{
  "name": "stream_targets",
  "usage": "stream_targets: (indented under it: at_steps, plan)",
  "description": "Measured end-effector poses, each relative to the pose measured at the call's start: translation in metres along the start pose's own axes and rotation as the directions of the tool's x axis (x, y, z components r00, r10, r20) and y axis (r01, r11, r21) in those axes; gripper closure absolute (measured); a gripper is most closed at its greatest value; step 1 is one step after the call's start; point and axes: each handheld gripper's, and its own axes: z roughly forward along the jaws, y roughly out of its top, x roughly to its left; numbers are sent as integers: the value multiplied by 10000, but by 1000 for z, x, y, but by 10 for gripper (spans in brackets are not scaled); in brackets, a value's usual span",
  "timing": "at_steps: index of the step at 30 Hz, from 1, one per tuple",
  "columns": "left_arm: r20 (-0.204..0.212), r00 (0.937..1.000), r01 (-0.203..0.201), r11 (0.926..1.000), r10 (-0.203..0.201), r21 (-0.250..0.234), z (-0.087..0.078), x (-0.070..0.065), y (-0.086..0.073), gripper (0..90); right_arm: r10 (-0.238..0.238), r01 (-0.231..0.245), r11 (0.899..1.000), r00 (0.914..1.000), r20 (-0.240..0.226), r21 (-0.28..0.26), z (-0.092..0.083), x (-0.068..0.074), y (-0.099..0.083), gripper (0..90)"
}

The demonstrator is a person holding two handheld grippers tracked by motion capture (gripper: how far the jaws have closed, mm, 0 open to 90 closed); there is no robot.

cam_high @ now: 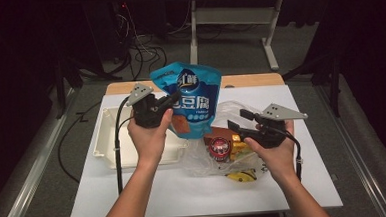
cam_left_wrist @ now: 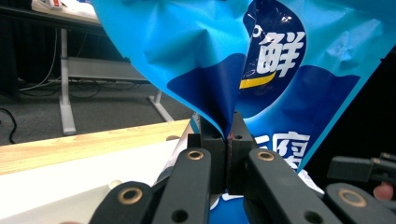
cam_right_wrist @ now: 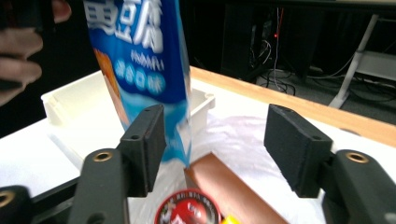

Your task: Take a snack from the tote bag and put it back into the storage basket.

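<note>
A blue snack bag (cam_high: 187, 93) with white lettering hangs upright above the table's back middle. My left gripper (cam_high: 166, 104) is shut on a fold of the blue bag (cam_left_wrist: 280, 70); in the left gripper view the jaws (cam_left_wrist: 227, 140) are pressed together on the foil. My right gripper (cam_high: 239, 120) stands open to the right of the bag, over a clear plastic bag (cam_high: 208, 160). In the right gripper view the jaws (cam_right_wrist: 217, 135) are wide apart, and the blue bag's (cam_right_wrist: 140, 46) lower corner hangs by the left jaw without being pressed.
A white tray (cam_high: 107, 143) sits at the left of the white tabletop (cam_high: 185, 199). Inside the plastic bag lie a red-lidded can (cam_high: 219, 147), a brown box (cam_right_wrist: 233, 186) and yellow packets (cam_high: 240, 176). Table legs and cables stand beyond the wooden far edge (cam_high: 249, 79).
</note>
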Motion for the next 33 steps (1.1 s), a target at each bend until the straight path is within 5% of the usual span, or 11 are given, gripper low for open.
stream_targets:
  at_steps: [4, 22, 33]
  plan:
    - [-108, 9999, 52, 10000, -52, -47, -6, 8, 3, 895, -169, 166, 9998, 9997, 151, 138, -9, -3, -13, 359]
    - [-890, 9959, 119, 9994, -147, -316, -32, 44, 9, 895, 526, -556, 9979, 9950, 847, 334, -54, -19, -73, 314]
    - [-1359, 9897, 402, 9985, -448, -366, -42, 79, -5, 895, 601, -658, 9964, 9928, 1032, 528, -74, -15, -99, 308]
